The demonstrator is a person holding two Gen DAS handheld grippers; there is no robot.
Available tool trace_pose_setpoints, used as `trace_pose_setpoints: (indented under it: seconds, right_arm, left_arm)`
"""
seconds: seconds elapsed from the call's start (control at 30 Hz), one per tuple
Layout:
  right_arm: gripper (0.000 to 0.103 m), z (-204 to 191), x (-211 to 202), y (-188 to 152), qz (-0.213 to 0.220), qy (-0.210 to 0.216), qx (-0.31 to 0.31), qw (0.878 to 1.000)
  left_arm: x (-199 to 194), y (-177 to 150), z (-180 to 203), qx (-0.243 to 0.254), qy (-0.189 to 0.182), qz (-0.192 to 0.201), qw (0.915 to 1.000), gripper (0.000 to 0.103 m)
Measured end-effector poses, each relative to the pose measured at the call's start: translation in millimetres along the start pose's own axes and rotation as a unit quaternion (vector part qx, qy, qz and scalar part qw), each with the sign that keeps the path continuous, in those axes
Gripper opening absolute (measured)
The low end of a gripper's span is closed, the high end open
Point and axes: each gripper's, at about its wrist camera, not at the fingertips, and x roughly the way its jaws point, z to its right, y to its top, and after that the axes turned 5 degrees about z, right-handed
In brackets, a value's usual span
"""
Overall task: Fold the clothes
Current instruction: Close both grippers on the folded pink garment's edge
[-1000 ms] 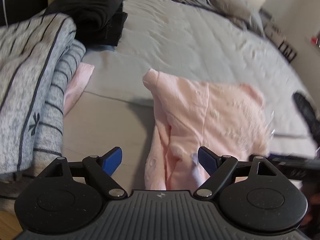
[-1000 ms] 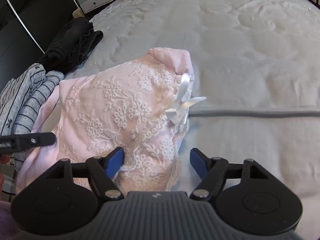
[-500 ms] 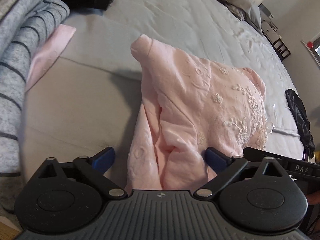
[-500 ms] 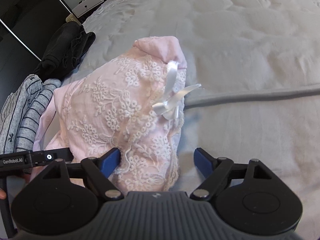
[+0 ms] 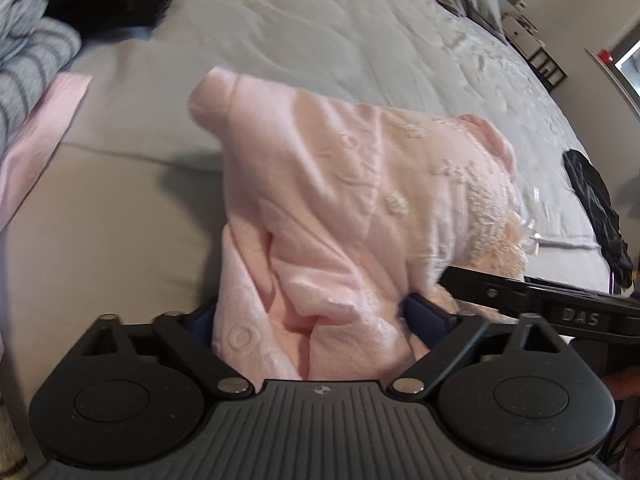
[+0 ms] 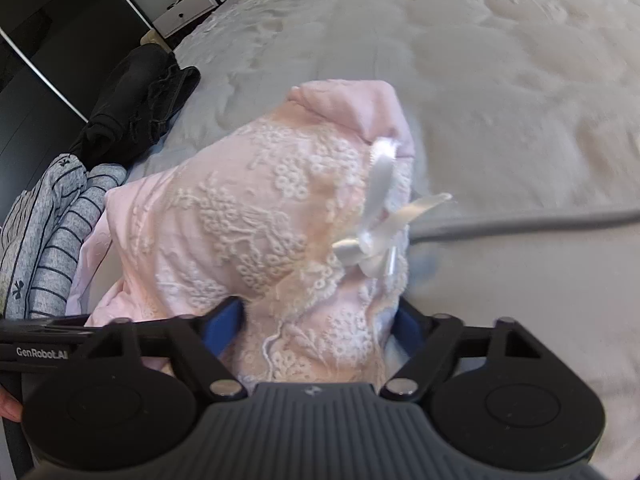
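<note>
Right up close, the left tongs (image 5: pixel 312 320) have the near edge of the pink top (image 5: pixel 360 208) between their blue pads, and they are closing on it — a moment ago they stood wider, with the cloth only in front of them. The pads look to be touching the cloth now, though I cannot tell how hard they press. The right tongs (image 6: pixel 320 324) are doing the same on the lacy side of the pink top (image 6: pixel 256 216), closing with the lace bunched between their pads. Both pairs have come lower and nearer to the cloth than they were a second ago.

That likely means the reaching is done and the grab has begun — next should come a lift to shake the top out flat.

A little farther out, the white ribbon bow (image 6: pixel 380 236) sticks up from the lace. The top lies crumpled near the front edge of the bed (image 5: pixel 320 32). Off to the side sit striped grey clothes (image 6: pixel 52 224), and behind them a dark pile (image 6: pixel 136 108)
</note>
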Motion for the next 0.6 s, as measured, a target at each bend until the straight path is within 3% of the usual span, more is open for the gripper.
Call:
trace_pose_setpoints:
  seconds: [0.2, 0.4, 0.6]
  right_arm:
    - [0.054, -1.7, -4.4, 1.4, 0.005, 0.005, -0.002, 1.0]
    - [0.038, -4.8, -13.4, 2.0, 0.015, 0.013, -0.007, 1.0]
    - [0.03, -9.0, -24.5, 3.6, 0.024, 0.021, -0.013, 0.999]
  left_arm:
    - [-3.6, 0.2, 7.5, 0.014, -0.023, 0.003, 0.9996, 0.043]
    - [-8.3, 0.8, 19.3, 0.032, -0.015, 0.01, 0.9993, 0.031]
    - [-14.4, 2.2, 37.4, 0.06, 0.004, 0.021, 0.998, 0.026]
